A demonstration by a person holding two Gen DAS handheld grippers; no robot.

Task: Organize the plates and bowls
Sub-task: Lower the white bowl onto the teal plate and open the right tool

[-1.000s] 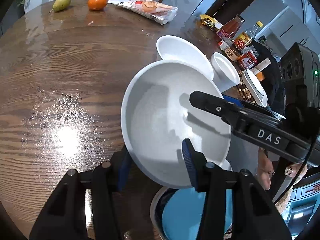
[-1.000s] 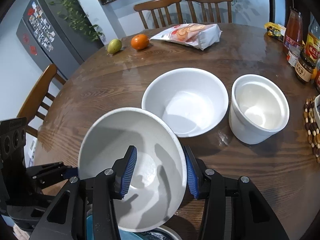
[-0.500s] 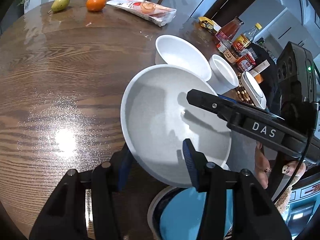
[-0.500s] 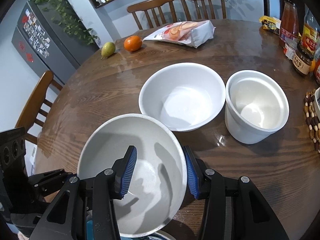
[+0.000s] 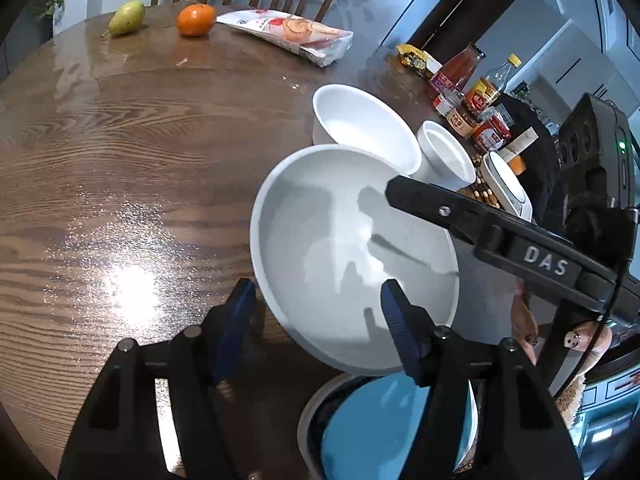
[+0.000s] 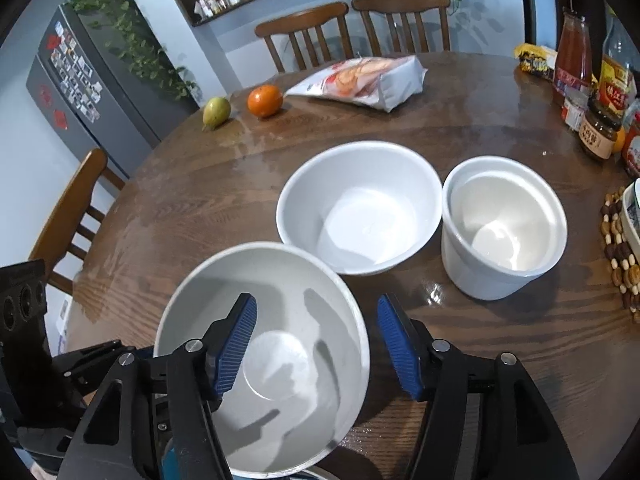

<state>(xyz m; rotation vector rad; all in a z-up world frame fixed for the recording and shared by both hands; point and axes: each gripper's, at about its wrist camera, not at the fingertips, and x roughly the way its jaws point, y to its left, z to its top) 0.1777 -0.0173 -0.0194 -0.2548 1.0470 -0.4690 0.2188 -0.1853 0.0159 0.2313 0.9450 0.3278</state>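
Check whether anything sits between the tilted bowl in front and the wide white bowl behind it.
Nothing visible does. The tilted bowl faces the wide white bowl directly, their rims nearly meeting in both views. The white pot stands beside that bowl, off the line.

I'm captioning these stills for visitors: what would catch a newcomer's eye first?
The tilted white ceramic bowl held up near the cameras, with the left gripper and right gripper astride its rim. Behind it, a wide white bowl and a straight-walled white pot stand side by side on the round wooden table; an orange sits at the far edge.
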